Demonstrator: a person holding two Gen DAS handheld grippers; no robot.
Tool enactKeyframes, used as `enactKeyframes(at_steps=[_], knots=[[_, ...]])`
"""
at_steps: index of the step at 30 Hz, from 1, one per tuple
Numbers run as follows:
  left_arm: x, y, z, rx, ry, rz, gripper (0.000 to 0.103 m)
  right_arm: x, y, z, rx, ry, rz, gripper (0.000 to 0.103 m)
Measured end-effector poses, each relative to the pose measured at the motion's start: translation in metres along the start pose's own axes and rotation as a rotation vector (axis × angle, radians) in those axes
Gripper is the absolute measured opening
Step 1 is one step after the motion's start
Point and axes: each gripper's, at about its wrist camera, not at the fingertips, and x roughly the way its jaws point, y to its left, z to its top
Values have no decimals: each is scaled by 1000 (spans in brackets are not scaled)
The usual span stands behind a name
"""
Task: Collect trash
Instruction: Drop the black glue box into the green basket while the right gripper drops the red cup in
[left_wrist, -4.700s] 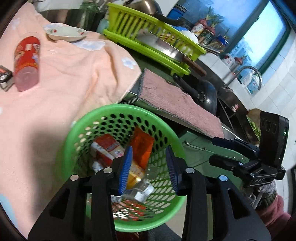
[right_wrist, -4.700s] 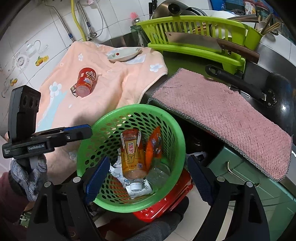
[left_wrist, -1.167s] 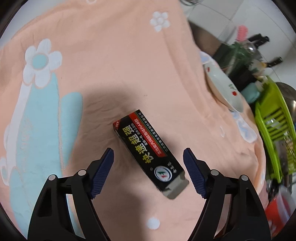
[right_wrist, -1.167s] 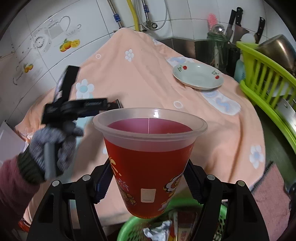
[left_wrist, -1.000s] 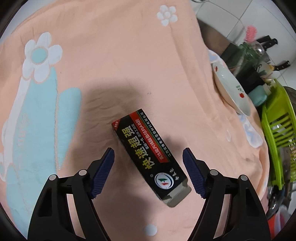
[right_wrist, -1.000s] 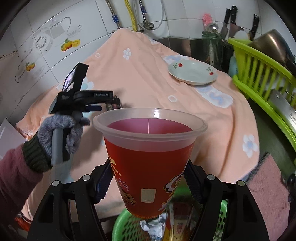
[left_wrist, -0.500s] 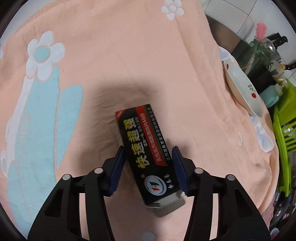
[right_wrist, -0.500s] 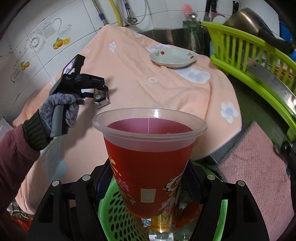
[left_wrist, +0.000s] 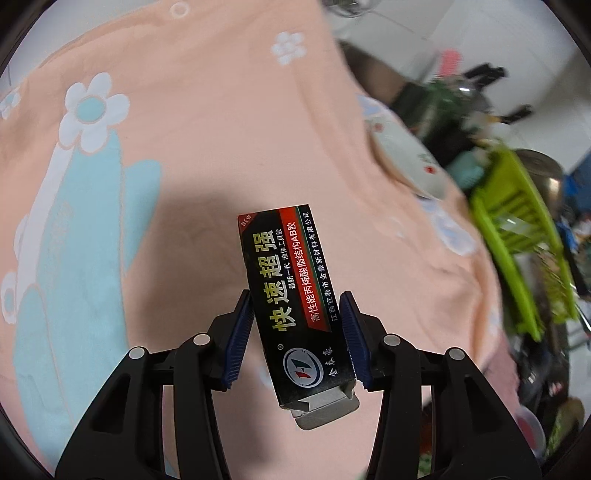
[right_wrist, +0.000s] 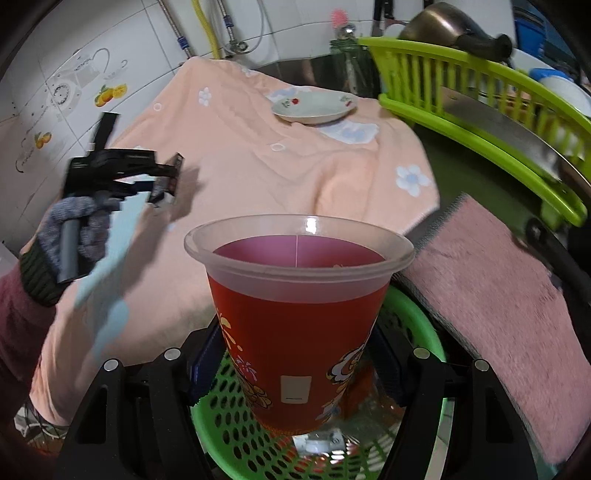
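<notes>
My left gripper (left_wrist: 297, 339) is shut on a black glue box (left_wrist: 291, 291) with yellow and red print, lifted above the peach flowered towel (left_wrist: 207, 122). It also shows in the right wrist view (right_wrist: 166, 177), held at the left. My right gripper (right_wrist: 295, 365) is shut on a red plastic cup (right_wrist: 299, 314), held upright above the green perforated basket (right_wrist: 229, 424). Trash lies in the basket, mostly hidden by the cup.
A white plate (right_wrist: 314, 105) sits on the towel's far side. A lime-green dish rack (right_wrist: 480, 107) with a knife and pan stands at the right. A pink mat (right_wrist: 491, 280) lies beside the basket. Tiled wall and pipes are behind.
My left gripper closed on the glue box and lifted it off the towel. My right gripper carried the cup back and down over the basket.
</notes>
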Motion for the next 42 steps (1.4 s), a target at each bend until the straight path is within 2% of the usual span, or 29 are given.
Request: enactKeyframes(at_steps=[11,13,15,18,24,32,42], knots=[[-53,-35,-81,130,16,-194,47,-6,-17,-41,27,80,-147,69],[-58,-39,-95,144,30,-218,47,-4,-18,-47,36,105,-158,72],[-60,-46,-110,166,44,-247,47,-3,-20,-51,45,108,-193,81],[-62,-57,-131,192,68,-281,47,-6,-23,-52,56,97,-193,81],[-50,-80,-167,256,131,-310,47,-22,-23,-53,69,55,-191,82],[-32,-96,-196,291,201,-321,49,-44,-23,-61,89,18,-171,83],[-24,-101,-210,297,208,-302,50,-57,-19,-74,109,-12,-129,84]])
